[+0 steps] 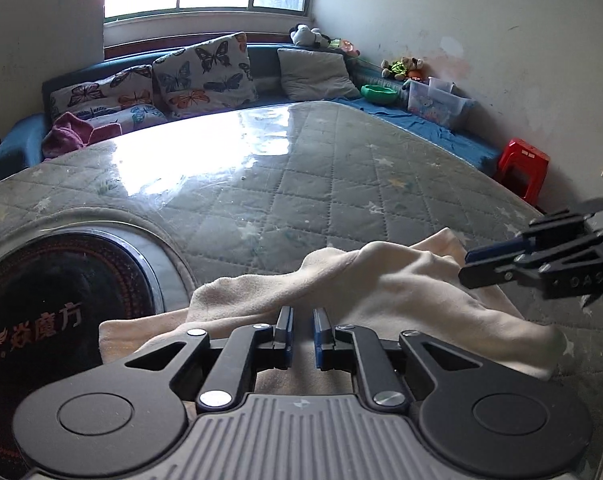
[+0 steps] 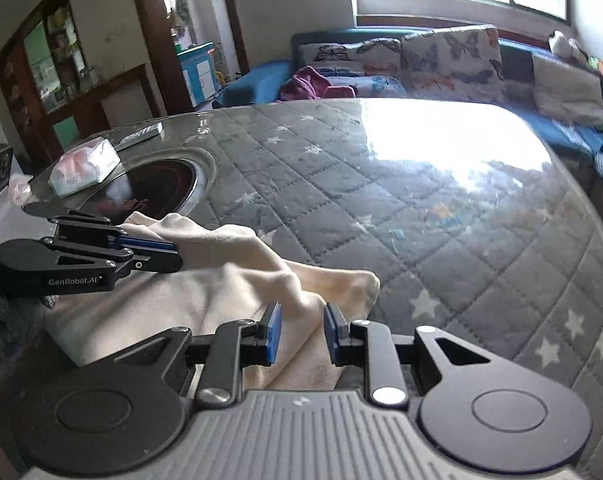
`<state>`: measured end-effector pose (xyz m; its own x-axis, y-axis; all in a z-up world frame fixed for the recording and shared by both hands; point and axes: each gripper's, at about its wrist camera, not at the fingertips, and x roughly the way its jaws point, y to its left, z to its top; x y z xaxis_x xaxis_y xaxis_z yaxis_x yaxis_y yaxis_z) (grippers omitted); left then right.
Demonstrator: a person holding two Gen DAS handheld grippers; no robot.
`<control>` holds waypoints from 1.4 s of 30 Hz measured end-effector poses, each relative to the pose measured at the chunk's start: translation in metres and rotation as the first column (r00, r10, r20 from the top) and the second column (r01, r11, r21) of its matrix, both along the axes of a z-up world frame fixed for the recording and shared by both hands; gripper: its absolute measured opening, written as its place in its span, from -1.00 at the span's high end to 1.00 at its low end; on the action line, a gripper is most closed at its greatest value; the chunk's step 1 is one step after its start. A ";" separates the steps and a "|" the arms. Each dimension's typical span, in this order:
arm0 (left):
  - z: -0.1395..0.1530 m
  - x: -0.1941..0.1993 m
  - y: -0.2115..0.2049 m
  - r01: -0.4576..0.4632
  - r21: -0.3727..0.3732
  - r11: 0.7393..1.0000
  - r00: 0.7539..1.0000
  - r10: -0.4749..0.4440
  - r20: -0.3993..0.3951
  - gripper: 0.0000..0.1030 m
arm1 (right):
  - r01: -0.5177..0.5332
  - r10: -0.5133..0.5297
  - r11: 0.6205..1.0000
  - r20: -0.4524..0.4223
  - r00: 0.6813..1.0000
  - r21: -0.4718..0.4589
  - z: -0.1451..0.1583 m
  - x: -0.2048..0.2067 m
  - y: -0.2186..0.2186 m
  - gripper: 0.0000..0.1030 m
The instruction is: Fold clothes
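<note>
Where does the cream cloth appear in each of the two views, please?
Left wrist: the cream cloth lies bottom centre, just beyond the left gripper.
Right wrist: the cloth lies lower left of centre, running under the right gripper.
Shared landmark: the round black cooktop by the cloth.

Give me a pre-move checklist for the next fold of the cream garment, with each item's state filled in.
1. Cream garment on the quilted table cover: ok, though bunched, not flat.
2. Left gripper open over the cloth: ok, small gap between its fingers.
3. Right gripper open: ok, a fold of cloth rises between its fingers.
4. Either gripper clamping cloth: cannot tell.
5. Garment off the inset cooktop: not ok, its far edge reaches the rim.
6. Tissue pack clear of the garment: ok.
</note>
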<state>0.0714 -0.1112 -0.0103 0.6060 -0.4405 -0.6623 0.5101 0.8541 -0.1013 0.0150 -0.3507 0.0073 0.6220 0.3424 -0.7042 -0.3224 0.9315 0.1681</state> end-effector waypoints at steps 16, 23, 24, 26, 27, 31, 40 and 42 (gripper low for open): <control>-0.002 -0.001 -0.007 0.003 0.018 1.000 1.000 -0.003 0.005 0.66 | -0.013 0.034 0.983 0.114 0.993 -0.182 -0.004 0.003 0.022 0.90; 0.006 -0.005 -0.013 0.013 0.011 1.000 1.000 -0.014 0.018 0.59 | -0.013 0.032 0.991 0.148 0.988 -0.130 0.008 -0.008 0.012 0.79; 0.007 -0.005 -0.015 0.021 0.003 1.000 1.000 -0.021 0.021 0.58 | -0.024 0.046 0.991 0.168 0.985 -0.129 0.013 -0.014 0.013 0.80; 0.009 -0.007 -0.022 0.041 -0.005 0.999 0.999 -0.041 0.026 0.58 | -0.061 0.086 0.989 0.192 0.978 -0.132 0.020 -0.027 0.018 0.80; 0.008 -0.007 -0.026 0.051 -0.010 0.999 0.998 -0.051 0.025 0.58 | -0.078 0.104 0.988 0.198 0.975 -0.135 0.022 -0.033 0.022 0.80; 0.003 -0.007 -0.043 0.081 -0.011 0.997 0.997 -0.081 0.013 0.57 | -0.127 0.158 0.980 0.206 0.966 -0.156 0.020 -0.053 0.035 0.80; -0.006 0.002 -0.050 0.069 -0.016 0.998 0.998 -0.069 0.001 0.56 | -0.096 0.130 0.974 0.162 0.978 -0.203 -0.011 -0.071 0.034 0.80; -0.006 0.002 -0.050 0.064 -0.028 0.998 0.998 -0.064 0.000 0.51 | -0.083 0.110 0.982 0.154 0.982 -0.170 -0.010 -0.071 0.030 0.80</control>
<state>0.0735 -0.1610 -0.0163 0.5751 -0.4968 -0.6499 0.5637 0.8165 -0.1253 -0.0556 -0.3210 -0.0032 0.7024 0.2956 -0.6475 -0.4224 0.9053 -0.0449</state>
